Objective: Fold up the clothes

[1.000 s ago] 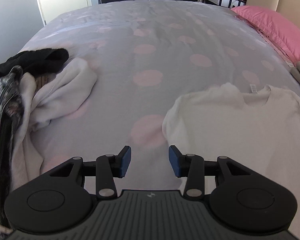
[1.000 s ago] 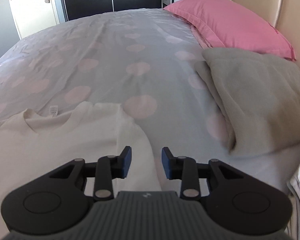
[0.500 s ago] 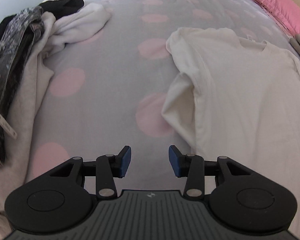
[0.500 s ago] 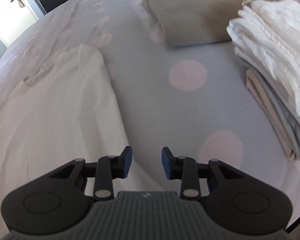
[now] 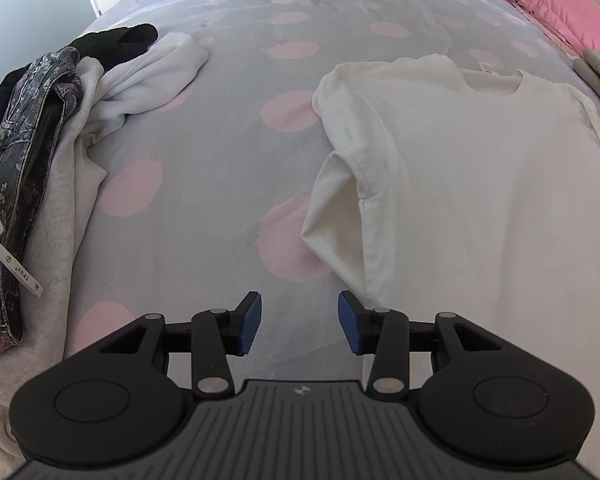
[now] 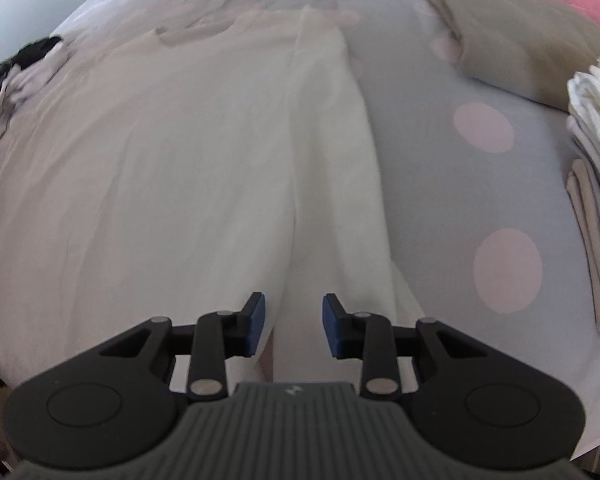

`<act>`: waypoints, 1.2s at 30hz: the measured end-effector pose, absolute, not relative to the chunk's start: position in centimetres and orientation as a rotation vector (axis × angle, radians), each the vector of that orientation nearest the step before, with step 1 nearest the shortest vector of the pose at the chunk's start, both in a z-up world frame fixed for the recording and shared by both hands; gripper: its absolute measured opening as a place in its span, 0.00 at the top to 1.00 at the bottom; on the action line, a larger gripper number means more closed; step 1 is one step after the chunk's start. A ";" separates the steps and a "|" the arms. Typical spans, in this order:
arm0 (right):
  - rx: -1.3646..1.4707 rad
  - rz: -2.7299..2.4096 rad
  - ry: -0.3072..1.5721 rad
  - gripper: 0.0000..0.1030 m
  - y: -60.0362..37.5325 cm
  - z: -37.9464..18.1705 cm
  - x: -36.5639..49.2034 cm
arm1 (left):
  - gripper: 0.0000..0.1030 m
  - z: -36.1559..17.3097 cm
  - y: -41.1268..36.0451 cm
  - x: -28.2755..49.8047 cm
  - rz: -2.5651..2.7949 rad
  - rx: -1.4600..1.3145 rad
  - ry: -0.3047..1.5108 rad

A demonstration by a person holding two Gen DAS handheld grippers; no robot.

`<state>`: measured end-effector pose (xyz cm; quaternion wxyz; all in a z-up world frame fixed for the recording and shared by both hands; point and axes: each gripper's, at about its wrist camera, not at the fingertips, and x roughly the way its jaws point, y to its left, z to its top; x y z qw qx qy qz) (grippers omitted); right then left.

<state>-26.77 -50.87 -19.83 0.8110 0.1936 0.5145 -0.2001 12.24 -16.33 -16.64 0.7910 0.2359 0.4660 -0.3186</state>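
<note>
A cream T-shirt (image 5: 480, 184) lies flat on the grey bedspread with pink dots (image 5: 204, 160), collar toward the far side. Its left sleeve (image 5: 336, 216) is folded down along the body. My left gripper (image 5: 299, 322) hangs open over the bedspread just left of the shirt's side edge, nothing between its blue pads. In the right wrist view the same T-shirt (image 6: 172, 184) fills the left half, its right side folded in as a long strip (image 6: 332, 184). My right gripper (image 6: 293, 324) stands open above the near end of that strip, holding nothing.
A heap of unfolded clothes (image 5: 48, 128), white, black and floral denim, lies at the left. A stack of folded white and beige clothes (image 6: 596, 184) sits at the right edge, beyond it a grey-brown folded blanket (image 6: 516, 36) and a pink pillow (image 5: 548, 4).
Both grippers tipped downward and came back toward the near end of the bed. The right one swung left from the bare bedspread to over the shirt's folded right strip. Neither took hold of anything.
</note>
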 end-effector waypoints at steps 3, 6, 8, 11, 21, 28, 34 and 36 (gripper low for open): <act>0.366 -0.411 1.181 0.66 -50.0 -21.4 -25.9 | 0.58 -16.8 -16.3 12.2 -0.685 0.520 1.006; 0.352 -0.436 1.232 0.77 -50.0 -22.5 -25.6 | 0.58 -16.9 -16.1 12.2 -0.677 0.525 1.008; 0.388 -0.447 1.218 0.94 -50.5 -22.2 -25.9 | 0.58 -16.8 -16.0 12.3 -0.676 0.517 1.009; 0.333 -0.547 1.219 1.00 -51.1 -21.3 -26.6 | 0.58 -16.9 -15.9 12.5 -0.673 0.509 1.014; 0.369 -0.437 1.289 0.83 -50.3 -22.4 -26.3 | 0.58 -16.9 -16.0 12.3 -0.683 0.530 1.002; 0.309 -0.442 1.347 0.85 -50.1 -23.2 -25.0 | 0.57 -16.9 -15.8 12.5 -0.675 0.536 0.999; 0.289 -0.620 1.265 0.98 -52.4 -20.5 -25.7 | 0.57 -16.8 -15.7 12.8 -0.672 0.526 1.000; 0.285 -0.719 1.220 0.98 -53.7 -19.2 -26.2 | 0.57 -16.9 -15.8 12.9 -0.671 0.530 1.003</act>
